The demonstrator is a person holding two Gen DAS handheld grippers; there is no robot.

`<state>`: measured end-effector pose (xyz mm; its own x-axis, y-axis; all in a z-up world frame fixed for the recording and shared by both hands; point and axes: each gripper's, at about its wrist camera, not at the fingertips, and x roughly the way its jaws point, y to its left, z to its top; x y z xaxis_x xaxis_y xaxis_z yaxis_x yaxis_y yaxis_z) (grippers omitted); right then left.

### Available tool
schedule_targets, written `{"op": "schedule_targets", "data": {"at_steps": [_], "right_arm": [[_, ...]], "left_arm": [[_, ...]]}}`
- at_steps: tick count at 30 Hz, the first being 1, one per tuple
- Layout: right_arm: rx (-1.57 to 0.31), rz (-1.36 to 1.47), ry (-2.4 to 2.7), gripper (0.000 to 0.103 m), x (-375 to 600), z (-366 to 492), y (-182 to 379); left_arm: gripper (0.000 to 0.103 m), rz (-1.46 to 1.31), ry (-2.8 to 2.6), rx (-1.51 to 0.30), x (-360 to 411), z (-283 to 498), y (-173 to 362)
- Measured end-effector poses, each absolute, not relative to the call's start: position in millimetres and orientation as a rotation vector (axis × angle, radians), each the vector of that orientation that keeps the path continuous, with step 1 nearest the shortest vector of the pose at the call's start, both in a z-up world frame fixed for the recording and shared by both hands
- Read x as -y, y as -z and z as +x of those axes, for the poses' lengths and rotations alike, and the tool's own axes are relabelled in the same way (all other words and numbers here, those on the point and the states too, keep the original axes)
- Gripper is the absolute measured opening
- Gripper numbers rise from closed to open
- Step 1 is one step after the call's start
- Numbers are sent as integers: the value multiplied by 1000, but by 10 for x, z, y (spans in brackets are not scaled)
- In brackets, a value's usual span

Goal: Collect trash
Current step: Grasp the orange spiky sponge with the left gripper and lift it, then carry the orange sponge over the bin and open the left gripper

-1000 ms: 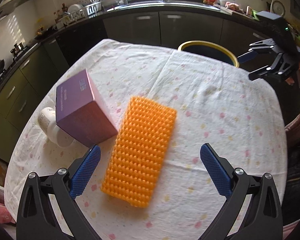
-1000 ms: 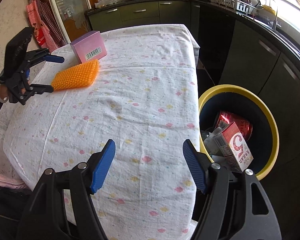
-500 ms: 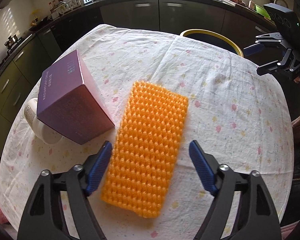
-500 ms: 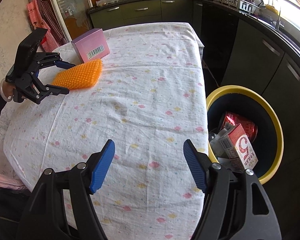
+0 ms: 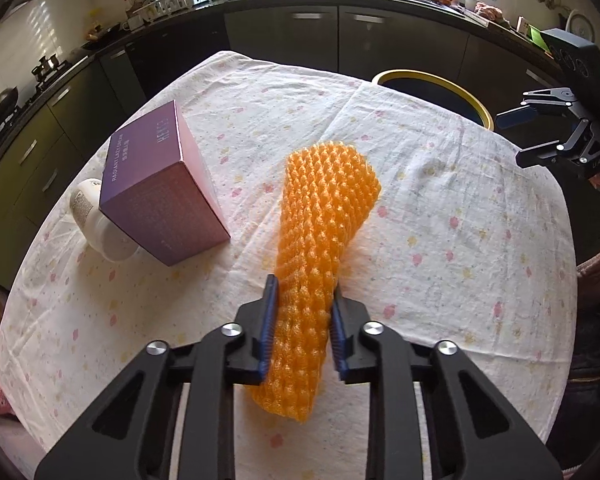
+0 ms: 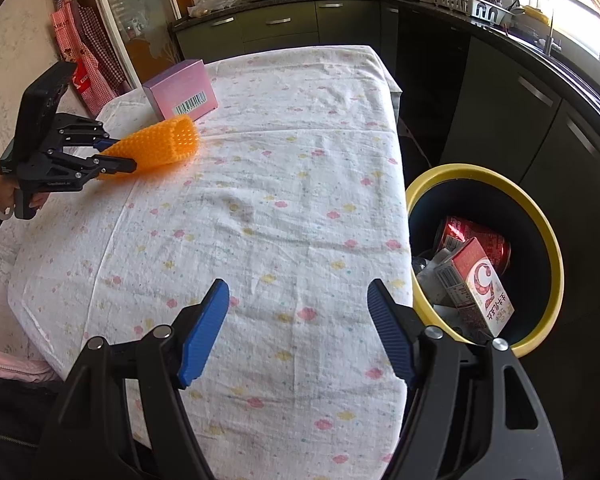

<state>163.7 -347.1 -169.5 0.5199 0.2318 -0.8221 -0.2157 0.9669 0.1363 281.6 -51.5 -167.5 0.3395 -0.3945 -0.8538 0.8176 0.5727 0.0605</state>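
Since the earlier frames, the left gripper (image 5: 302, 330) has closed its jaws on the orange foam net (image 5: 320, 240), which lay flat and wide on the tablecloth (image 5: 440, 240) and is now pinched narrow at its near end, curled into a trough. Its long axis runs from the near edge of the tabletop toward the far edge, the free end pointing toward the yellow-rimmed bin (image 6: 548, 240) beyond that edge. The purple box (image 5: 160, 196) stands just left of the net, apart from it, with a white bottle (image 5: 96, 220) behind it. The right gripper (image 6: 298, 332) hovers unchanged over the tabletop's edge beside the bin, jaws spread, holding nothing.
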Motion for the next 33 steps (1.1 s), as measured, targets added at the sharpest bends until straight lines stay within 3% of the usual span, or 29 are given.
{"op": "schedule_targets", "data": {"at_steps": [4,15,24,33], "right_arm": [[-976,20,-260,68,3492,1596,1667],[-951,67,-122,70,3824,1298,1688],[-882,230,88,71,4689,821,1725],[-868,355,135,71,5196,589,1987]], "left_arm": [[15,550,829,-898,551,2642,1592],[15,554,886,-828,1090,2054,962],[17,587,1059,-828,2531,2070,744],[17,469,1018,-1018,3880,2757,1210]]}}
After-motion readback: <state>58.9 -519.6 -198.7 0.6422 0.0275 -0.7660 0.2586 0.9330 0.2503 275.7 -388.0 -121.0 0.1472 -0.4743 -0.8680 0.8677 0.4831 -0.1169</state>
